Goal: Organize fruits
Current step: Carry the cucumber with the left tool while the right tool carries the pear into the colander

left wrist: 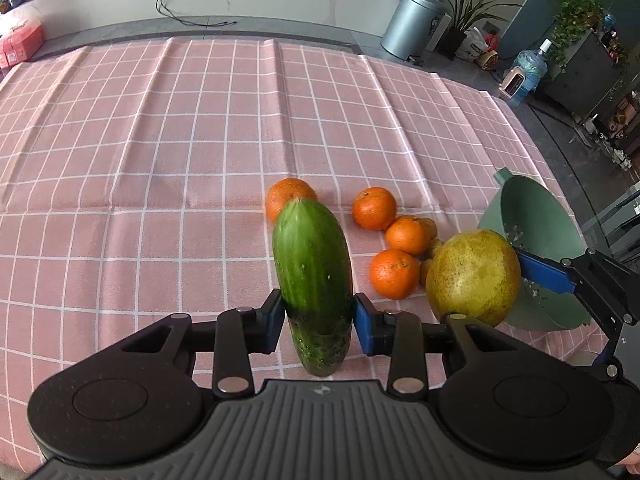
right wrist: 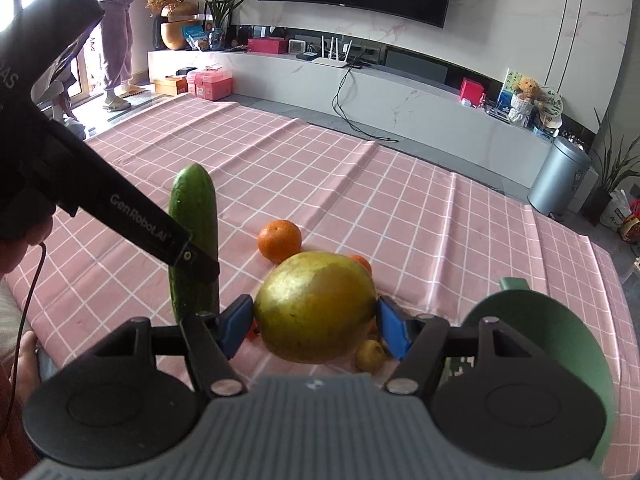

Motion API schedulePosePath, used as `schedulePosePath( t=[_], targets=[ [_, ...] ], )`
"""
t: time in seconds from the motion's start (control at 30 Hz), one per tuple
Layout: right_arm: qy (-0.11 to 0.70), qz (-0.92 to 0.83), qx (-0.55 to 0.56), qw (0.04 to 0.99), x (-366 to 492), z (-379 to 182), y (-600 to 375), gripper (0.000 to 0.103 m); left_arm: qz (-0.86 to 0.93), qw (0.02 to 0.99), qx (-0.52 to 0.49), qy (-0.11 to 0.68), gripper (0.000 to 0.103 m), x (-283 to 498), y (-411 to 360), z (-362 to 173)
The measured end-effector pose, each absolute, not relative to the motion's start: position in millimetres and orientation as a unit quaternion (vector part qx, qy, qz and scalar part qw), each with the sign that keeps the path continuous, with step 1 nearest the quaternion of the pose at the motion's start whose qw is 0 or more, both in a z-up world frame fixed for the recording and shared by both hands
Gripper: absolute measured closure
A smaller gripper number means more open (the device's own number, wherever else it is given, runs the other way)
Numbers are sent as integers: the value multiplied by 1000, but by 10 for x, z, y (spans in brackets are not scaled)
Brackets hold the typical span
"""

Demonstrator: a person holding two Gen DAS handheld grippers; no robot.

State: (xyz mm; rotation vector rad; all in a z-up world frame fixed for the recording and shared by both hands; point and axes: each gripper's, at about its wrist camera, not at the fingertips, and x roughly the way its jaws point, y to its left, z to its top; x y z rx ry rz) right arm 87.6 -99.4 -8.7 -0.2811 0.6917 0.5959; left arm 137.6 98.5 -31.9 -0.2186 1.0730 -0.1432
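Fruit on pink checked cloth
Left gripper clamps upright cucumber; right gripper clamps yellow-green pomelo; four oranges beside green bowl

I read "GenRobot.AI" in white on the black side of my left gripper; no other lettering is readable.

— What do your tools look like?
— My left gripper is black, with blue pads, silver screws and a ribbed grey housing. My right gripper matches it.
— Any markings?
— White "GenRobot.AI" lettering; a thin black cable.
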Motion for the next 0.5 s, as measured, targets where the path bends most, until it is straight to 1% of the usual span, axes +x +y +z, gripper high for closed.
schedulePosePath(
  t=[0.27, 0.5],
  targets=[
    [304, 270, -136, 904, 649, 202, -1392, 39, -104, 877, -71, 463, 62, 1276, 539, 185],
    [295, 234, -135, 917, 651, 382, -1859, 39, -166, 885, -50, 433, 62, 1374, -40, 528]
  ],
)
